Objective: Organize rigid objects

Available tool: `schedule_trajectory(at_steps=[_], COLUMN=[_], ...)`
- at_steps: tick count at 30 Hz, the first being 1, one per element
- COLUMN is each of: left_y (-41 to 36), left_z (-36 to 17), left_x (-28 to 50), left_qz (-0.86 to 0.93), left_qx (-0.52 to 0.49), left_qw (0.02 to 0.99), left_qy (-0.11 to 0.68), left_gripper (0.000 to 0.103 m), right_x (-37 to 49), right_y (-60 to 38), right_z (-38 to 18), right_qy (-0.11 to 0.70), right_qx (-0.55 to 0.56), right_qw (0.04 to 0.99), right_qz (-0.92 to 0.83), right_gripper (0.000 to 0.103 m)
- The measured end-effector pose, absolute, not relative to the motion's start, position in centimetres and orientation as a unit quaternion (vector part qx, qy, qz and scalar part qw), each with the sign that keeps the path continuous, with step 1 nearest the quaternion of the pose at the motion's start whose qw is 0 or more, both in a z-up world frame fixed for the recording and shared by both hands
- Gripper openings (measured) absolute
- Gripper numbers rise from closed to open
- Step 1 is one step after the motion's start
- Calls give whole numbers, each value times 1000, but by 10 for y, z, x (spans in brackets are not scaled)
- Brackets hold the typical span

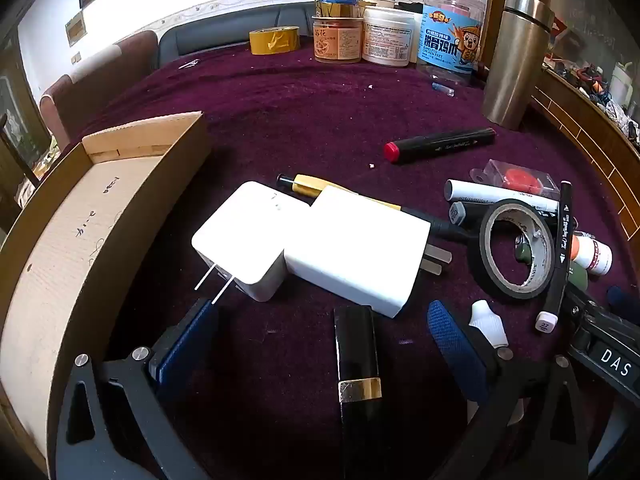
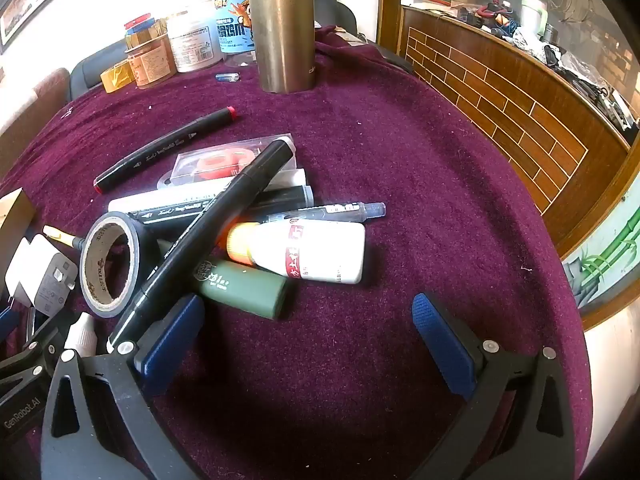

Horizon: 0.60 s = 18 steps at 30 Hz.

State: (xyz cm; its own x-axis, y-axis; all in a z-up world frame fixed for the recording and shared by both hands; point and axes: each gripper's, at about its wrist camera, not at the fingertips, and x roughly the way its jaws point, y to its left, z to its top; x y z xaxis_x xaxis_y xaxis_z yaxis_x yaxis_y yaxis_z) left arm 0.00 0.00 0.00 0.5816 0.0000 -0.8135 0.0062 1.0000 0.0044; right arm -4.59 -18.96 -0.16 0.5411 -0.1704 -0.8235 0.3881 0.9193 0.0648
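My left gripper point(image 1: 324, 320) stands open over the purple cloth; a black lipstick tube with a gold band point(image 1: 358, 364) lies between its blue pads, untouched. Just beyond it lie two white plug chargers point(image 1: 244, 240) point(image 1: 356, 248). An empty cardboard box point(image 1: 72, 232) sits to the left. My right gripper point(image 2: 310, 326) is open too, with bare cloth between its pads. Ahead of it and to the left is a pile: a green tube point(image 2: 244, 288), a white bottle with an orange cap point(image 2: 312, 250), a black tape roll point(image 2: 110, 264) and several markers point(image 2: 212, 220).
A steel flask point(image 2: 282, 20) stands at the back of the table, with jars point(image 1: 386, 36), a clear tub point(image 1: 452, 40) and a yellow tape roll point(image 1: 275, 40) along the far edge. A red-capped marker point(image 1: 440, 144) lies apart. A wooden counter point(image 2: 500, 92) borders the right side.
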Motion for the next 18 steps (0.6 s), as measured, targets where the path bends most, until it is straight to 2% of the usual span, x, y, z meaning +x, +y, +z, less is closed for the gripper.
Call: schedule_trajectory(at_steps=[18], left_y=[0], left_z=[0], left_x=[0], left_qz=[-1], left_qx=[5], left_qw=[889], left_qy=[458], left_gripper=[102], right_x=[-45], right_y=[-189], right_z=[-1], right_qy=[453], right_qx=[116], right_qw=[869], right_qz=[-163], right_gripper=[103])
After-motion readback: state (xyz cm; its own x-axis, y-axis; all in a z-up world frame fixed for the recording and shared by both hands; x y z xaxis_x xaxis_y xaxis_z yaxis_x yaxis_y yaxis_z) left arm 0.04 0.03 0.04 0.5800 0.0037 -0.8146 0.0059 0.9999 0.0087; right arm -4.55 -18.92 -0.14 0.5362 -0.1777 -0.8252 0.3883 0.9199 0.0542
